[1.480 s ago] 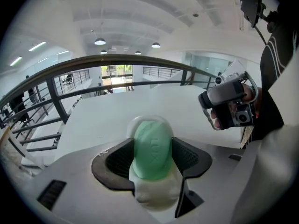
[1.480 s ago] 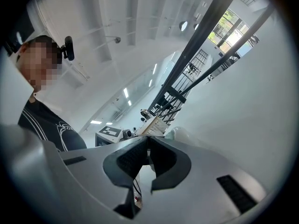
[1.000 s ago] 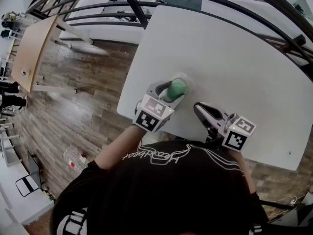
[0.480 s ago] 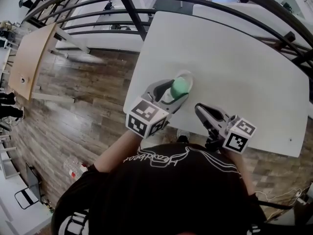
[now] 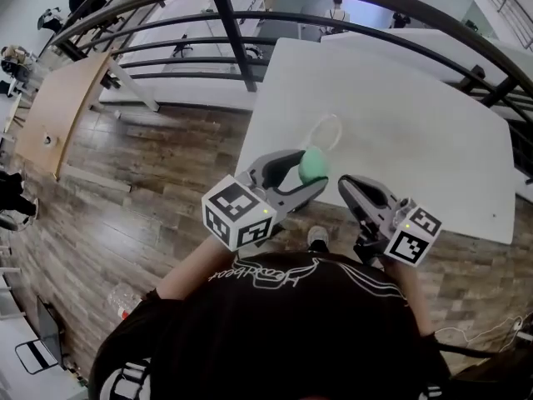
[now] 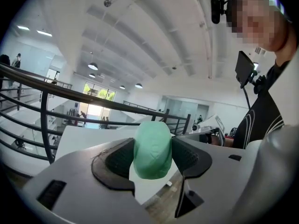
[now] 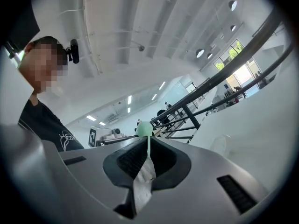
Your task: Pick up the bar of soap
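Rising off the dish where it was sitting a second ago, the bar of soap (image 5: pixel 313 165) is now hanging in the air, and the left gripper (image 5: pixel 310 172) has pulled back with it toward the person. The soap is pale green and rounded. In the left gripper view it (image 6: pixel 153 149) is sitting upright between the two dark pads, which are pressing on both of its sides, so the left gripper (image 6: pixel 153 158) is clamping the soap firmly, with the soap's top poking out past the jaw tips.

Just beyond the left gripper's tips, the clear oval dish (image 5: pixel 326 132) is lying empty on the white table (image 5: pixel 400 98), apart from the soap.

To the right of the left gripper, the right gripper (image 5: pixel 351 186) is hovering over the near edge of the table. In its own view the right gripper (image 7: pixel 147 155) is showing its jaws pressed together with only a thin slit between them and nothing held; the soap (image 7: pixel 144 129) is peeking out far beyond its tips.

Behind both grippers the person's black shirt (image 5: pixel 291 323) is filling the bottom of the head view. Past the table a dark railing (image 5: pixel 233 23) is curving across, and wooden floor (image 5: pixel 150 182) is spreading out to the left of the left gripper.
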The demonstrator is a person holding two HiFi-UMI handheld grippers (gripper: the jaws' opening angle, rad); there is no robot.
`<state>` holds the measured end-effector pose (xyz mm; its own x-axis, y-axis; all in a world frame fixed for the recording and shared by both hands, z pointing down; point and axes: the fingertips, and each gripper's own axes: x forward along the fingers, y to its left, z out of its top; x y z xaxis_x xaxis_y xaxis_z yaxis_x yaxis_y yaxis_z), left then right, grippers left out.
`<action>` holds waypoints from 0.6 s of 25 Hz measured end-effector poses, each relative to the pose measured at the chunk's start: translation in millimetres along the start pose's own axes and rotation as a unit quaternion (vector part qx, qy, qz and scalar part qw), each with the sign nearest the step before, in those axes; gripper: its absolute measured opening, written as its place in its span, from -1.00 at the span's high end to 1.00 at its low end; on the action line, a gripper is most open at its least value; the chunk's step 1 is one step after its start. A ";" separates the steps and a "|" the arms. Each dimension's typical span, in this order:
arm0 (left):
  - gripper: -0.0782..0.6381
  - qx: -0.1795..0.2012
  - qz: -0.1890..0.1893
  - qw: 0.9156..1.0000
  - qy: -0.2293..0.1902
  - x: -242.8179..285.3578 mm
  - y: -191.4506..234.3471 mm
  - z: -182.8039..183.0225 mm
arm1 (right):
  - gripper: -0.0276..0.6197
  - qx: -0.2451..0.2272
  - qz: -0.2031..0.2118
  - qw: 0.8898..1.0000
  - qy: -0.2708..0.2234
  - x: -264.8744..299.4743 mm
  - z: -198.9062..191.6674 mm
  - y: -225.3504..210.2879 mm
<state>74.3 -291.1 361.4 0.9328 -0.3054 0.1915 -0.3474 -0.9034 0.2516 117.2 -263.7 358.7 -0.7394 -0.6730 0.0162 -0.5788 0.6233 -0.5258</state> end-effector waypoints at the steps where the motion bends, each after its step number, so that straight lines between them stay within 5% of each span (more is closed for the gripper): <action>1: 0.05 0.001 -0.005 1.000 -0.003 -11.7 -7.7 1.5 | 0.85 -0.008 0.001 1.000 -0.004 0.4 -0.4 14.0; 8: 0.05 0.006 -0.046 0.999 -0.028 -110.3 -81.1 -16.6 | 0.85 -0.055 -0.001 0.998 -0.026 -9.6 -48.9 127.9; 15: 0.05 -0.004 -0.074 0.997 -0.027 -129.9 -96.5 -10.3 | 0.85 -0.055 -0.004 0.998 -0.024 -7.4 -50.1 156.3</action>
<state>-14.4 -161.1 322.0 0.9775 -0.1854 0.1005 -0.2067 -0.9371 0.2814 15.1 -141.4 319.0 -0.7183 -0.6954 -0.0215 -0.6216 0.6554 -0.4290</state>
